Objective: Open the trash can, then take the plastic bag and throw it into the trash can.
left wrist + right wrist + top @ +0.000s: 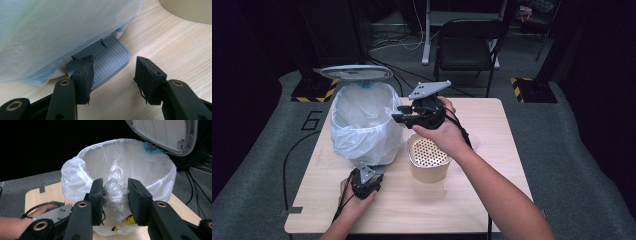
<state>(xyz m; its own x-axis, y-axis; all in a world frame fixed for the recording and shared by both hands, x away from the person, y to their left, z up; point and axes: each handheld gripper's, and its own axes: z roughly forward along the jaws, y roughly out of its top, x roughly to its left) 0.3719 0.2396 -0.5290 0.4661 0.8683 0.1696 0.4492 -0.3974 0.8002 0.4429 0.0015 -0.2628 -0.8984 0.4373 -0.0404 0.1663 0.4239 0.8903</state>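
On the wooden counter (472, 200) stands a small pedal bin (362, 125) lined with a white plastic bag, its grey lid (356, 72) raised at the far side. The left tongs (364, 184) sit low at the near foot of the bin, held by the person's left hand (354, 197). In the left gripper view one of their black jaws rests on the ribbed grey pedal (110, 61) that juts from under the liner, while the other jaw stands over bare wood beside it; the jaws are as close together as they go, with a gap between them and nothing gripped. The right tongs (404, 116), carried by the right hand (444, 132), hover just beside the bin's rim, above a beige cup with a perforated insert (428, 157) that stands on the counter right of the bin. In the right gripper view these tongs (115, 198) are clamped on a crumpled clear plastic wrapper (116, 195), which hangs between the pads in front of the open mouth of the bin (120, 170); small yellow bits show at the wrapper's lower end.
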